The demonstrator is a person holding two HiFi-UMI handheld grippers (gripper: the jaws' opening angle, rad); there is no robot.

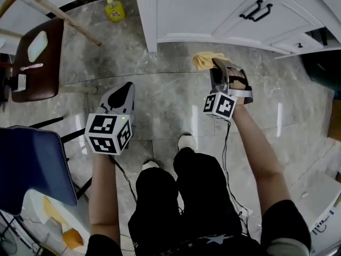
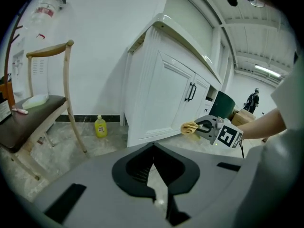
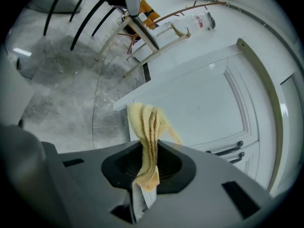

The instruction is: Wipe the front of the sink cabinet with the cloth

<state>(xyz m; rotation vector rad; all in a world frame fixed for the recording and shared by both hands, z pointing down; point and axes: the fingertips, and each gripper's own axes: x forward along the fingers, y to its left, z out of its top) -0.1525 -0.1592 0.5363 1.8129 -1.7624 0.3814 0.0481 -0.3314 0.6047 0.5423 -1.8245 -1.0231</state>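
Note:
The white sink cabinet (image 1: 202, 9) stands across the top of the head view, with black handles on its doors. My right gripper (image 1: 217, 67) is shut on a crumpled yellow cloth (image 1: 204, 61), held just short of the cabinet's base. In the right gripper view the cloth (image 3: 147, 127) sticks up out of the jaws in front of a panelled door (image 3: 204, 103). My left gripper (image 1: 127, 90) hangs over the floor to the left, shut and holding nothing. From the left gripper view I see the cabinet (image 2: 161, 94), the cloth (image 2: 189, 127) and the right gripper (image 2: 202, 126).
A yellow bottle (image 1: 113, 9) stands on the marble floor by the cabinet's left corner. A wooden chair (image 1: 37, 52) with a dark seat is at the left. A blue cushion (image 1: 32, 167) lies at the lower left. The person's legs and feet (image 1: 185, 141) are below.

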